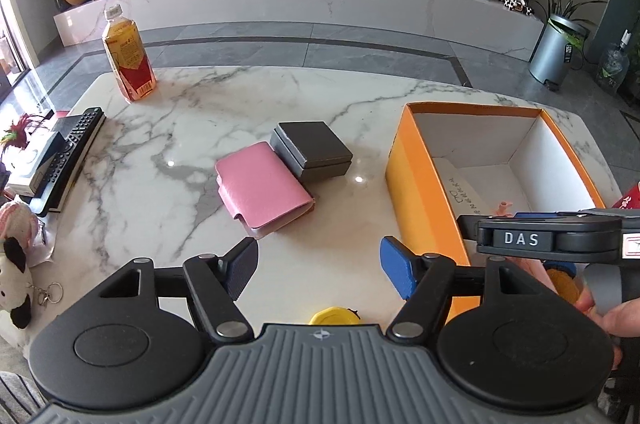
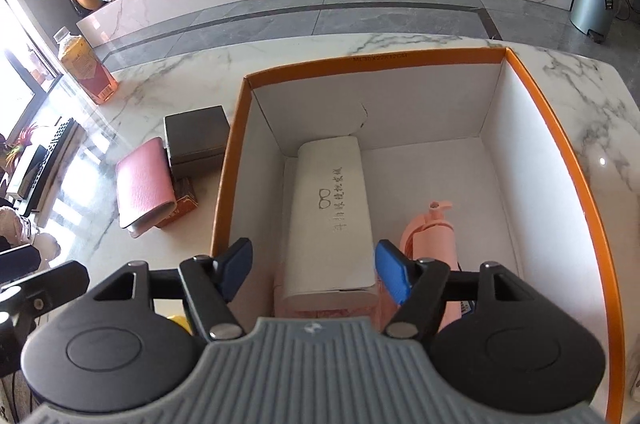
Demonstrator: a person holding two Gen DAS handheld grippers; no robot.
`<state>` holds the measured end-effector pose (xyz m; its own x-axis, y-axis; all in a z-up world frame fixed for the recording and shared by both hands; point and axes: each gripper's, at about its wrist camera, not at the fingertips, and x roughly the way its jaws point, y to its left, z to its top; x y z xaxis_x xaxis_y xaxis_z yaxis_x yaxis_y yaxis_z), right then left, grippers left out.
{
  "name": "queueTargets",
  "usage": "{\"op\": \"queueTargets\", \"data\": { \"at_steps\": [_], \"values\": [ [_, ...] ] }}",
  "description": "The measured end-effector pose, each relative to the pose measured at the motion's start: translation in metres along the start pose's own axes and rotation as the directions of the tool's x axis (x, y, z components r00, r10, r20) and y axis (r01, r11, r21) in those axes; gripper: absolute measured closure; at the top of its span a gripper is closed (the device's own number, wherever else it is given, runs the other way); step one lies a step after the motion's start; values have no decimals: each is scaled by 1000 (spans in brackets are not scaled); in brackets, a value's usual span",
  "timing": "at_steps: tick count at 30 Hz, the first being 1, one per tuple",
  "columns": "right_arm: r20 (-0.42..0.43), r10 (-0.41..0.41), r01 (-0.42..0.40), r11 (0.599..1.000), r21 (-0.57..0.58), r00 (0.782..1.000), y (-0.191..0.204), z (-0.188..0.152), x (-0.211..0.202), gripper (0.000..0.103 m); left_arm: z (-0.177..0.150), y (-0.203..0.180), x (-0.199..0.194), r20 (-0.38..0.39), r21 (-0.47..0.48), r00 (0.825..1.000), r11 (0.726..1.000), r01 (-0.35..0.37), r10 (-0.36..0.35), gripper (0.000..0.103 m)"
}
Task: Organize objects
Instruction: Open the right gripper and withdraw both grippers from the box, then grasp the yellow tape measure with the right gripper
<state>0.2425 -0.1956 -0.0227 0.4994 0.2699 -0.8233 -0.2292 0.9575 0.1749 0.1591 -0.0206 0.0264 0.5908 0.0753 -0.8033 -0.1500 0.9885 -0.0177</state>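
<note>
Both grippers, left [image 1: 318, 270] & right [image 2: 314, 270], jaws apart, empty; right over orange box [image 2: 234, 160] w/ white case [image 2: 330, 216].

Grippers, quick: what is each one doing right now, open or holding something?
Left gripper: open, empty, over the marble table.
Right gripper: open, holding nothing, above the white case in the orange box.

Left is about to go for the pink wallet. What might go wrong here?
1. The pink wallet touches the grey box and rests partly on a brown box; a grab may drag both.
2. The right gripper hangs open inside the orange box, blocking the drop.
</note>
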Motion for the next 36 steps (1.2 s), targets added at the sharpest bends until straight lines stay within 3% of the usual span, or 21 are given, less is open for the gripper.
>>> {"op": "queueTargets", "data": {
  "at_steps": [6, 14, 21, 30, 36],
  "values": [
    [109, -14, 24, 996, -88, 994, 22, -12, -40, 33, -6, 26, -15, 29, -5, 999, 1000, -25, 26, 21],
    [112, 125, -102, 975, -197, 986, 78, -29, -69, 33, -25, 70, -19, 3, -57, 997, 995, -81, 82, 21],
    [56, 146, -129, 964, -231, 988, 116, -53, -50, 34, -42, 89, -17, -3, -50, 996, 995, -85, 85, 21],
    [5, 96, -93, 972, -215, 995, 132, -84, -12, 34, -67, 117, 1, 4, -114, 994, 987, -110, 111, 21],
    [-47, 30, -40, 976, -215, 998, 139, -97, 23, 34, -80, 126, 17, -30, -117, 996, 990, -85, 82, 21]
  ]
}}
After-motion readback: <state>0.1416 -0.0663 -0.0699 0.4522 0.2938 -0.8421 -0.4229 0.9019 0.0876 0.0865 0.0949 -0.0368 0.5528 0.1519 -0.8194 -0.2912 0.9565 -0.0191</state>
